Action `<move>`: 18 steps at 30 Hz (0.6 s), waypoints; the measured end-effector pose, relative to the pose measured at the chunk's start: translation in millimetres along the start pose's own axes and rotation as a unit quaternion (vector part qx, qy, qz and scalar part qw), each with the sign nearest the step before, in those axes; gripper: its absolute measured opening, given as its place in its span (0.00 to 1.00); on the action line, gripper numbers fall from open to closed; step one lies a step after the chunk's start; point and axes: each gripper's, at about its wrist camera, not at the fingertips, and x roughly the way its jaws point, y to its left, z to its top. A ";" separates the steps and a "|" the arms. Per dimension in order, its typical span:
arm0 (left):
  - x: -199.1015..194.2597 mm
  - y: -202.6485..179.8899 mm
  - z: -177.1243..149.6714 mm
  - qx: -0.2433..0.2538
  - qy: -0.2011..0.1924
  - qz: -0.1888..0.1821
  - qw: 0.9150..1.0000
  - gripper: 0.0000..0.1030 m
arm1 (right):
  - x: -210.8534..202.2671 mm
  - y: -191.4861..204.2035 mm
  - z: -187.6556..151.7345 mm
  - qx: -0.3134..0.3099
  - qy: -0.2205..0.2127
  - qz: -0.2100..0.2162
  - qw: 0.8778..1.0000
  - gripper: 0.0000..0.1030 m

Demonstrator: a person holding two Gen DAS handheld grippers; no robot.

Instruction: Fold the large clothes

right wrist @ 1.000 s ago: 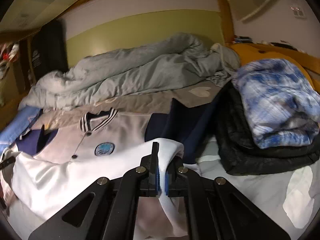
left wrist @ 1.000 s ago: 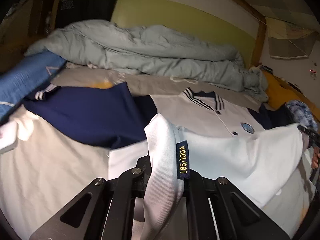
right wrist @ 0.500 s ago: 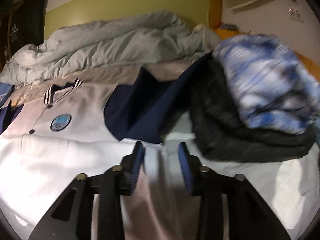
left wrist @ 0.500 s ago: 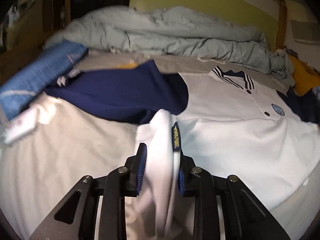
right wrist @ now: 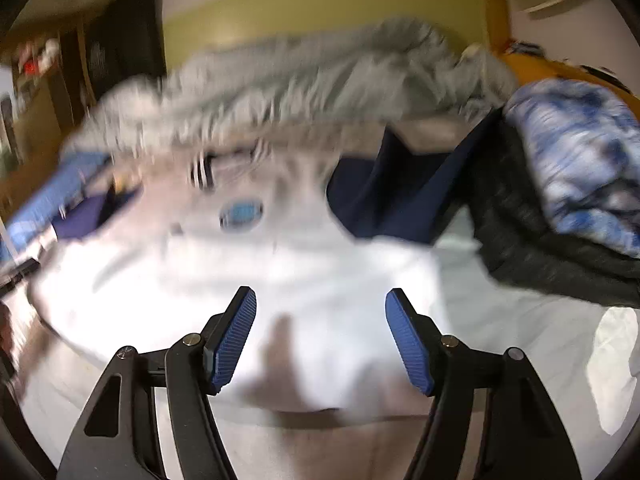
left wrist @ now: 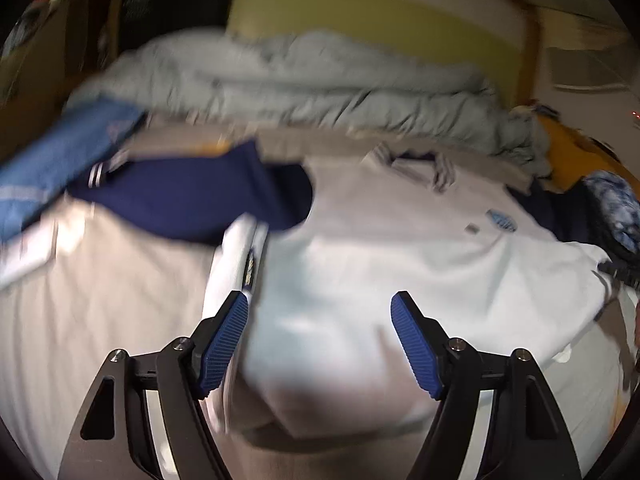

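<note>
A white jacket (left wrist: pixel 400 248) with navy sleeves, a striped collar and a round blue badge (left wrist: pixel 501 220) lies on the bed, its white hem folded up over the body. It also shows in the right wrist view (right wrist: pixel 280 272). My left gripper (left wrist: pixel 320 340) is open just above the folded hem, with the white ribbed edge (left wrist: pixel 234 268) lying by its left pad. My right gripper (right wrist: pixel 320 336) is open above the folded white cloth and holds nothing. Both views are motion-blurred.
A crumpled grey duvet (left wrist: pixel 304 92) lies along the back of the bed. Blue jeans (left wrist: pixel 56 164) lie at the left. A dark garment (right wrist: pixel 532 232) topped by a blue-white patterned one (right wrist: pixel 576 160) sits at the right. The pale bedsheet (left wrist: pixel 88 320) is under everything.
Both grippers have opened fully and let go of the white hem, which now lies folded over the jacket's body. Both have drawn back a little.
</note>
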 end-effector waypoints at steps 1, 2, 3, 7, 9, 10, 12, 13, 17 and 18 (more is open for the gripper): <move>3.2 3.2 -4.7 -0.011 0.011 -0.006 1.000 0.74 | 10.7 4.8 -4.5 -0.011 0.019 -0.011 1.000 0.55; 5.4 4.3 -9.9 -0.018 0.019 -0.008 1.000 0.74 | 20.7 7.7 -8.7 -0.020 0.031 -0.026 0.999 0.54; 6.3 4.6 -15.8 -0.020 0.024 -0.002 1.000 0.74 | 26.0 6.2 -12.2 -0.021 0.038 -0.028 0.999 0.53; 4.5 -3.0 -31.9 0.002 0.028 0.027 0.999 0.74 | 26.4 -9.7 -18.9 0.028 0.066 -0.006 0.997 0.53; 4.7 -3.0 -37.8 0.003 0.033 0.034 0.999 0.74 | 23.1 -14.7 -22.5 0.043 0.075 0.002 0.996 0.53; 3.8 -2.3 -40.7 -0.002 0.034 0.033 0.999 0.74 | 20.5 -17.5 -25.6 0.053 0.077 0.005 0.996 0.53; -2.5 -1.3 -42.4 -0.007 0.026 0.029 0.999 0.74 | 13.3 -22.0 -33.2 0.072 0.078 0.013 0.994 0.53; -9.0 -1.5 -42.0 -0.009 0.018 0.025 0.999 0.74 | 7.9 -23.1 -35.3 0.077 0.074 0.016 0.994 0.52; -34.2 -0.8 -38.6 -0.022 -0.018 0.009 1.000 0.78 | -20.3 -31.2 -34.1 0.089 0.022 -0.013 0.996 0.52; -38.9 0.6 -37.4 -0.028 -0.023 0.011 0.999 0.81 | -27.2 -34.0 -33.1 0.092 0.005 -0.024 0.995 0.54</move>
